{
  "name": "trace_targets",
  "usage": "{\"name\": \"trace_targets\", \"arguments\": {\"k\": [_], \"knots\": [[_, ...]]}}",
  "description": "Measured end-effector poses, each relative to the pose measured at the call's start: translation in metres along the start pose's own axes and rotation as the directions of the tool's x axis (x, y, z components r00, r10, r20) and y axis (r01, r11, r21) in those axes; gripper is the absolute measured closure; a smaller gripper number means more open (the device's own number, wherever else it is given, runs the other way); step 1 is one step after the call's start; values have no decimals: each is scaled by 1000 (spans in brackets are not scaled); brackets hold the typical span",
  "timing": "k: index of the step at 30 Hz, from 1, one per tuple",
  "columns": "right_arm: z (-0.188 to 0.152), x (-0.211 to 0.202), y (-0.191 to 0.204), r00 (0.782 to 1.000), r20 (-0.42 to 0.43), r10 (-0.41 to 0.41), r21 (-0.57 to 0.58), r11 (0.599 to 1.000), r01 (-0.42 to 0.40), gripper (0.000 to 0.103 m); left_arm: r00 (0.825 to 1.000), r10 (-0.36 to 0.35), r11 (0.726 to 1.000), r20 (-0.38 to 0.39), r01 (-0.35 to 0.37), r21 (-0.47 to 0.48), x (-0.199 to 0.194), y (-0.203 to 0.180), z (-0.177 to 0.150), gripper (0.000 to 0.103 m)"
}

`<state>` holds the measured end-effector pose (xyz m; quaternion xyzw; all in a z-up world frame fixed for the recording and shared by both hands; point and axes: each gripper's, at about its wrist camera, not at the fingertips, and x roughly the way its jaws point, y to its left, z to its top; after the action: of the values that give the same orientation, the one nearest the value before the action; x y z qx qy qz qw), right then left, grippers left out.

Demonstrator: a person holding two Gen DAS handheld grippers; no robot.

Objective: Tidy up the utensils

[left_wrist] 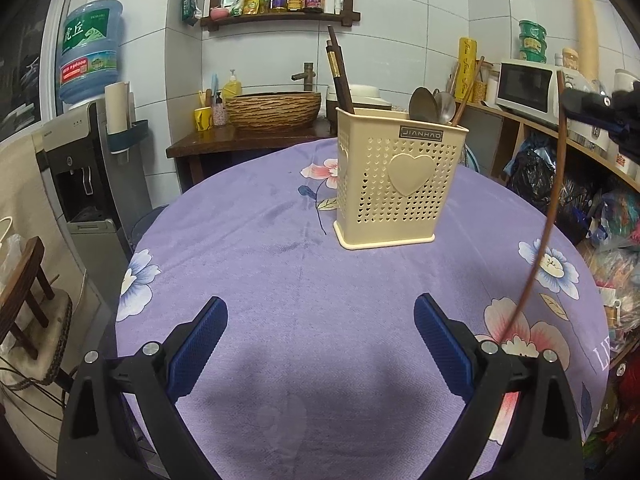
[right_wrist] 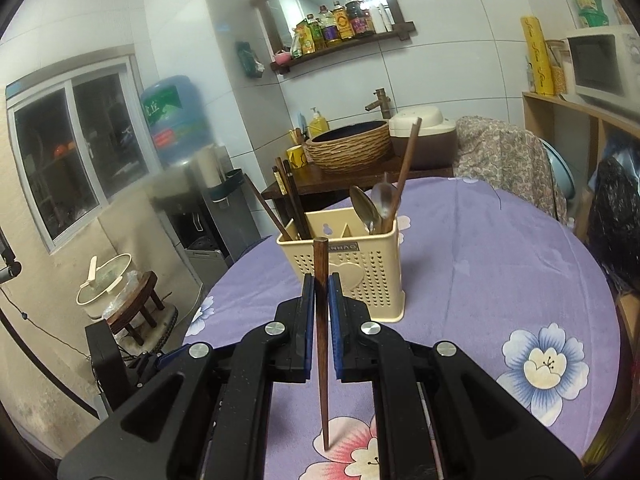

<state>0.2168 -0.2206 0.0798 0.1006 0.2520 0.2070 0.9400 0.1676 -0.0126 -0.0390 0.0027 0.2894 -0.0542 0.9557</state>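
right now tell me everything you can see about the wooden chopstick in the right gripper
The dark brown wooden chopstick is long, slim and tapered: blunt squared end up, thin point down. It stands nearly upright, clamped partway along between the blue-padded jaws of the right gripper, which are shut on it. Its tip hangs over the pink flower of the purple cloth; contact is unclear. It is still outside the cream perforated plastic utensil holder standing behind it.

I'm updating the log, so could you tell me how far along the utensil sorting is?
Done: spoons and several chopsticks stand in the cream holder. In hand: the right tool grips one chopstick. Left: putting it in the holder; the left tool is open.
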Motion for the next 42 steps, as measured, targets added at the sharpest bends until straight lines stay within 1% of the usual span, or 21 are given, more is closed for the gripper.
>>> {"name": "trace_targets", "arguments": {"k": [3,6,9,12,13,15,17,19,21,24,27,31,35,42], "knots": [[15,-1,6,1000,13,14,-23,1000,-14,95,1000,0,1000,3,0,-1,0,1,0,10],[37,0,13,999,27,35,-39,999,-34,95,1000,3,1000,8,-3,-2,-2,3,1,9],[70,2,21,998,43,49,-54,997,-47,95,1000,1,1000,12,-1,-16,-2,6,1,8],[109,5,28,995,63,73,-53,996,-70,95,1000,-1,1000,12,1,-25,-1,10,1,7],[126,5,32,994,82,76,-61,996,-71,95,1000,0,1000,11,0,-26,-1,10,1,7],[153,7,40,991,124,58,-88,995,-47,95,1000,1,1000,9,-1,-30,0,12,1,7],[171,12,45,988,148,53,-88,995,-40,95,1000,1,999,6,-1,-35,0,15,0,7],[186,23,53,983,184,20,-111,994,0,95,1000,2,999,8,-1,-42,0,16,0,7],[192,33,59,979,206,-1,-127,991,28,95,1000,2,999,8,-1,-47,-1,18,0,7],[190,56,64,976,215,-24,-141,988,56,95,1000,1,999,9,-1,-49,-2,21,0,7],[174,81,65,981,187,-49,-156,985,79,95,1000,-2,999,18,3,-51,-3,23,-1,7],[143,113,57,990,113,-88,-159,982,106,95,1000,-6,998,22,8,-56,-2,24,-1,6],[115,136,50,993,45,-107,-165,980,113,95,1000,-17,998,19,18,-54,0,22,-2,6],[96,152,43,993,-2,-119,-158,981,117,95,1000,-20,999,14,21,-50,0,20,-3,6]]}}
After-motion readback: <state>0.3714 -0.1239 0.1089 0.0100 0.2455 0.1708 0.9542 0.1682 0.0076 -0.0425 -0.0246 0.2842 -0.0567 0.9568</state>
